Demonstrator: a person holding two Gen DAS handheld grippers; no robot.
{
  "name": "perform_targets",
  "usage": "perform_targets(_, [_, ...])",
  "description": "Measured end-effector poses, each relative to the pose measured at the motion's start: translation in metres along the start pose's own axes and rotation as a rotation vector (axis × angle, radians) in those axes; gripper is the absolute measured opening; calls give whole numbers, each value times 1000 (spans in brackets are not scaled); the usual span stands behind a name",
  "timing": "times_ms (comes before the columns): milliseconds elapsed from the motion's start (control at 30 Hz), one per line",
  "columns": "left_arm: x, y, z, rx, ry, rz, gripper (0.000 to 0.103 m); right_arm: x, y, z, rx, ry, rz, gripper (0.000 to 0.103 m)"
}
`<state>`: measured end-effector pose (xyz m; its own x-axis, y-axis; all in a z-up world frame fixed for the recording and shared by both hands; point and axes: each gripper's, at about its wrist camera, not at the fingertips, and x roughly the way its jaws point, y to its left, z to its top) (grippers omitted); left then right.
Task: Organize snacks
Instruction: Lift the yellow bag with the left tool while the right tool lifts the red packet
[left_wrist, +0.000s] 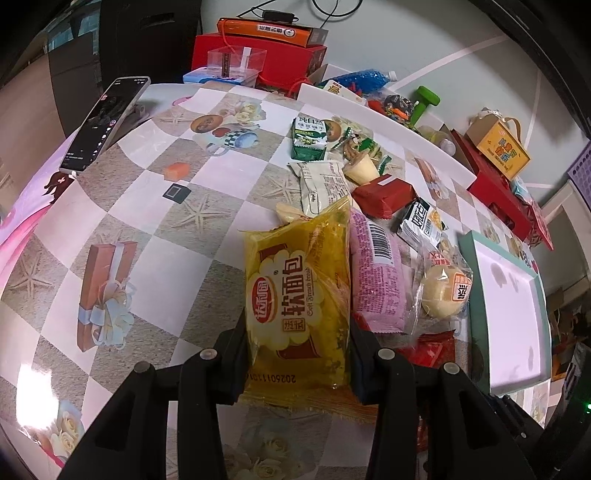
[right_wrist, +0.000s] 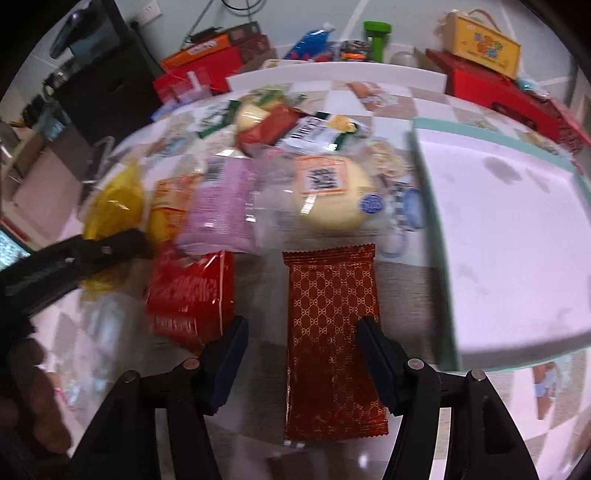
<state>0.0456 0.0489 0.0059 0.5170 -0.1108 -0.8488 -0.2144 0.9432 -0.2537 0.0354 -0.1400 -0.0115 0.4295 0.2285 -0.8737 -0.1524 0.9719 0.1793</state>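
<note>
My left gripper (left_wrist: 297, 339) is shut on a yellow soft-bread packet (left_wrist: 299, 280), whose sides are pinched between both pads above the checked tablecloth. In the right wrist view that gripper (right_wrist: 92, 254) shows at the left with the yellow packet (right_wrist: 114, 199). My right gripper (right_wrist: 303, 332) stands open over a dark red patterned packet (right_wrist: 332, 332) lying flat on the table. Its right pad is at the packet's edge and its left pad is well clear. A pile of snacks lies beyond: a pink packet (right_wrist: 218, 206), a wrapped round bun (right_wrist: 332, 192) and a bright red packet (right_wrist: 188, 295).
A white tray with a teal rim (right_wrist: 480, 130) (left_wrist: 474, 306) lies to the right of the pile. More snacks lie farther back, among them a green biscuit packet (left_wrist: 310, 136) and a red wrapped bar (left_wrist: 384, 195). A phone (left_wrist: 99, 125) leans at the far left. Boxes crowd the table's far edge.
</note>
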Motion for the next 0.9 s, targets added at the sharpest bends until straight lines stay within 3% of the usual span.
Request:
perform_targets(133, [-2, 4, 1, -13, -5, 4, 45, -6, -1, 2, 6, -31, -65, 66])
perform_targets(367, [0, 5, 1, -15, -1, 5, 45, 12, -2, -2, -24, 36, -117, 65])
perform_targets(433, [0, 6, 1, -16, -1, 6, 45, 15, 5, -3, -60, 30, -150, 60])
perform_targets(467, [0, 6, 1, -17, -1, 5, 45, 14, 8, -4, -73, 24, -162, 52])
perform_targets(667, [-2, 7, 1, -19, -8, 4, 45, 4, 2, -2, -50, -13, -133, 48])
perform_targets(900, [-17, 7, 5, -21, -55, -5, 45, -32, -6, 7, 10, -127, -110, 48])
